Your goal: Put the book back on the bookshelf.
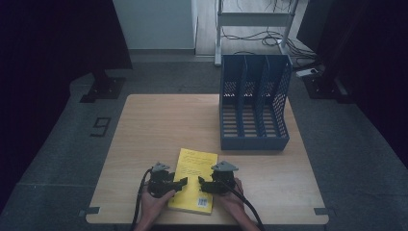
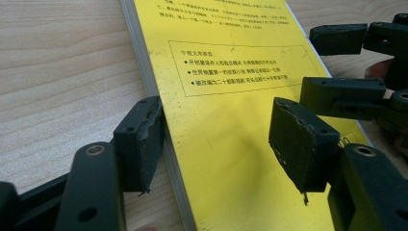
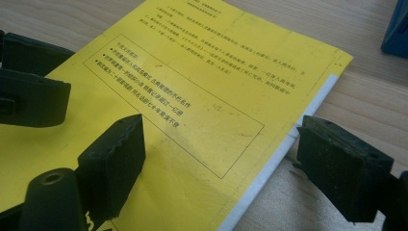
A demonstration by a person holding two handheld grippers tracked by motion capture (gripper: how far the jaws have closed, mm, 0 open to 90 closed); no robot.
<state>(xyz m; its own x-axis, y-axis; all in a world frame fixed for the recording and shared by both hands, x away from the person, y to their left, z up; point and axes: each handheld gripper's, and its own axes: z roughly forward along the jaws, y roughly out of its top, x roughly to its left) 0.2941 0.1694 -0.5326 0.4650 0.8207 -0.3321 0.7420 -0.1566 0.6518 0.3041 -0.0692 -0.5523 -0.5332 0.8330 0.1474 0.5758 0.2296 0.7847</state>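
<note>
A thin yellow book (image 1: 192, 185) with black print lies flat near the table's front edge. My left gripper (image 1: 180, 185) sits at its left edge and my right gripper (image 1: 202, 184) at its right edge, tips pointing toward each other. In the left gripper view the book (image 2: 231, 96) runs between the open jaws of the left gripper (image 2: 221, 139): one jaw rests on the wood against the book's edge, the other hovers over the cover. In the right gripper view the right gripper (image 3: 228, 163) is open astride the book (image 3: 192, 110), one jaw over the cover, one beyond the page edge.
A blue perforated file holder (image 1: 254, 103) with three slots stands at the back right of the wooden table (image 1: 159, 125). Past the table are a grey floor, a floor marking, cables and a white shelf frame.
</note>
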